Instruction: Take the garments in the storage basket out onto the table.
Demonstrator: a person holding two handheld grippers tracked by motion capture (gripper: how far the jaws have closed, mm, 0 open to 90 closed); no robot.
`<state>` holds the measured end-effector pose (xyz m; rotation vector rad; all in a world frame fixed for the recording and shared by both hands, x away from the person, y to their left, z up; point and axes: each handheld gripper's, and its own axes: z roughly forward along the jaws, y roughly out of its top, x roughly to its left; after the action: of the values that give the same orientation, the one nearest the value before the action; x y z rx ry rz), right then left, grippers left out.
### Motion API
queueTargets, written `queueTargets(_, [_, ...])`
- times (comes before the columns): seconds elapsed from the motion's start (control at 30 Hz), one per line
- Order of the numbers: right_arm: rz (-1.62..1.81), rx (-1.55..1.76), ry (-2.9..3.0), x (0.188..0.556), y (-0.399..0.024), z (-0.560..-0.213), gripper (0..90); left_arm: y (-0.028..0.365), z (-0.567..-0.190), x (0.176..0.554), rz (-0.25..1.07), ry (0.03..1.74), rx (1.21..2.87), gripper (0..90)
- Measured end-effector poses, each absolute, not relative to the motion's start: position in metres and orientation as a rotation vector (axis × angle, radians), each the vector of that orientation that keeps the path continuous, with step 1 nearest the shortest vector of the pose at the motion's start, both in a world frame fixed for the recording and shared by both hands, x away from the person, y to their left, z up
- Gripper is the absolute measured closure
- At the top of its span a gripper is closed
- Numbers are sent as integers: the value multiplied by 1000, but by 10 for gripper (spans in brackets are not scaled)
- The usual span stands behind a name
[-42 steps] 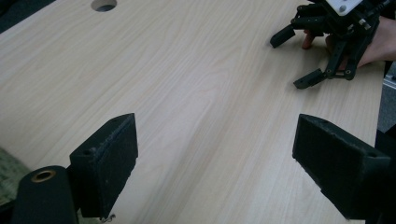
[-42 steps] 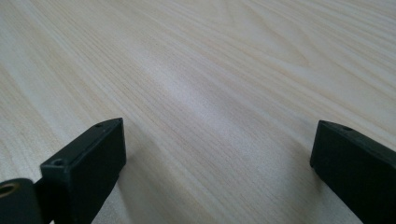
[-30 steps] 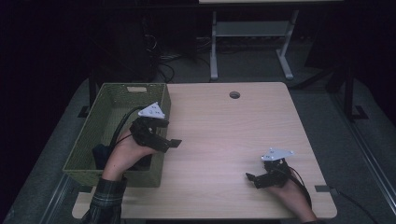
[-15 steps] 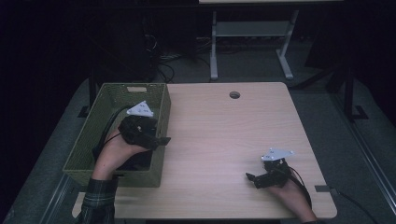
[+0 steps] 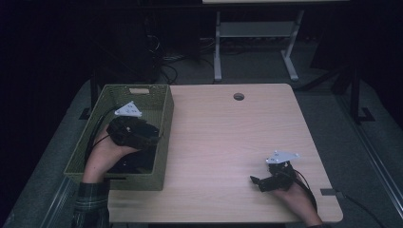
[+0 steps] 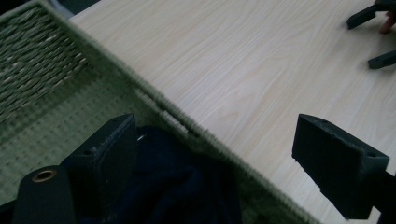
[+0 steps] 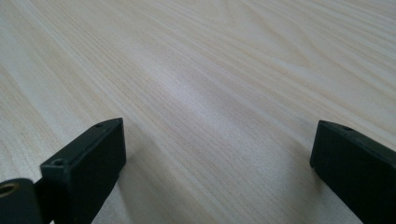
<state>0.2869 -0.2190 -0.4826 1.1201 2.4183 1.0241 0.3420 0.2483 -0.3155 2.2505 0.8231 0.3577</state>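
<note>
A green woven basket [image 5: 167, 113] stands on the left part of the wooden table [image 5: 228, 137]. A dark navy cloth [image 5: 135, 162] lies inside it. My left gripper [image 5: 154, 135] hovers over the basket, open, near the right wall. In the left gripper view its jaws [image 6: 215, 128] straddle the basket's rim [image 6: 140, 88], with the cloth [image 6: 177, 186] beneath the left jaw and nothing held. My right gripper [image 5: 256, 183] rests low at the table's front right, open and pointing left. In the right gripper view its jaws [image 7: 219, 135] stand wide over bare wood [image 7: 210, 60].
A round cable hole [image 5: 238, 96] sits near the table's far edge. Behind the table stands a white metal frame [image 5: 256, 33] on a dark floor with cables. The right gripper [image 6: 364, 42] shows far off in the left gripper view.
My left gripper has moved left and down, from above the basket's right wall to over its inside. The right gripper has stayed still.
</note>
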Motion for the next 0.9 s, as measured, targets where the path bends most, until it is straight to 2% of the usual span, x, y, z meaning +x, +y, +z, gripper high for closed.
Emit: queueTargets(0.9, [1025, 1123, 2418, 287, -219, -483, 32, 281, -335, 332, 397, 958, 2354, 140])
